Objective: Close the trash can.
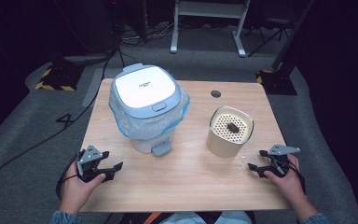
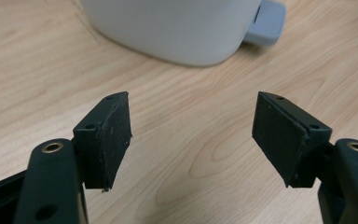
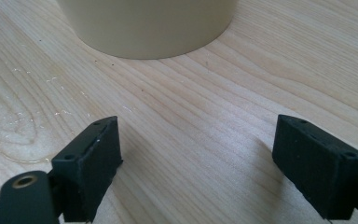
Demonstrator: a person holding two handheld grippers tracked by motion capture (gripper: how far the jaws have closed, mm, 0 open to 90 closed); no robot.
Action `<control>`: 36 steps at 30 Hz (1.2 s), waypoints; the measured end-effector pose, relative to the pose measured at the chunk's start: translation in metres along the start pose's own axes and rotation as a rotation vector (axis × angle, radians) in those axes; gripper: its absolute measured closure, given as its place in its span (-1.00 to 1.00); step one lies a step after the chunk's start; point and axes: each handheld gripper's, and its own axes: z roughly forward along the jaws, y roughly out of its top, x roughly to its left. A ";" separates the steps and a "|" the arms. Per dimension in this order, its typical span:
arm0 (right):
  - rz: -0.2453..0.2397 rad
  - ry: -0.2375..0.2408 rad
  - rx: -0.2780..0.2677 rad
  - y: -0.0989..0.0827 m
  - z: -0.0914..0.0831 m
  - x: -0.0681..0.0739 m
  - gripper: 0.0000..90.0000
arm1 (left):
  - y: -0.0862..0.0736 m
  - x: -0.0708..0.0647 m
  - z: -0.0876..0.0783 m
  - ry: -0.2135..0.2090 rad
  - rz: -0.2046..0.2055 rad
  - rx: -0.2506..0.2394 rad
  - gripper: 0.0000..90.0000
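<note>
A white pedal bin (image 1: 145,107) with a pale blue lid and a clear liner stands at the table's left middle; its lid is closed and its foot pedal (image 1: 161,149) faces me. To its right stands a beige round container (image 1: 230,131) with a perforated top holding a small dark object (image 1: 232,126). My left gripper (image 1: 113,169) rests open at the front left of the table, held in a hand. The left gripper view has the bin's base (image 2: 177,28) and pedal (image 2: 268,21) ahead. My right gripper (image 1: 257,159) is open at the front right, with the beige container (image 3: 144,25) just ahead.
The wooden table (image 1: 182,186) has a cable hole (image 1: 216,94) at the back. Small wet marks (image 3: 14,135) lie on the wood near the beige container. Dark floor, cables and a white desk frame (image 1: 209,23) lie beyond the table.
</note>
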 end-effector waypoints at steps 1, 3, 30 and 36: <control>0.000 0.000 0.000 0.000 0.000 0.000 -0.66 | -0.002 0.001 0.002 -0.002 -0.005 0.004 -0.37; 0.000 0.000 0.000 0.000 0.000 0.000 -0.66 | -0.004 0.002 0.005 0.004 -0.007 0.018 -0.37; 0.000 0.000 0.000 0.000 0.000 0.000 -0.66 | -0.028 0.009 0.023 0.042 0.059 0.120 -0.70; 0.000 0.000 0.000 0.000 0.000 0.000 -0.66 | -0.025 0.015 0.026 0.006 0.101 0.131 -0.79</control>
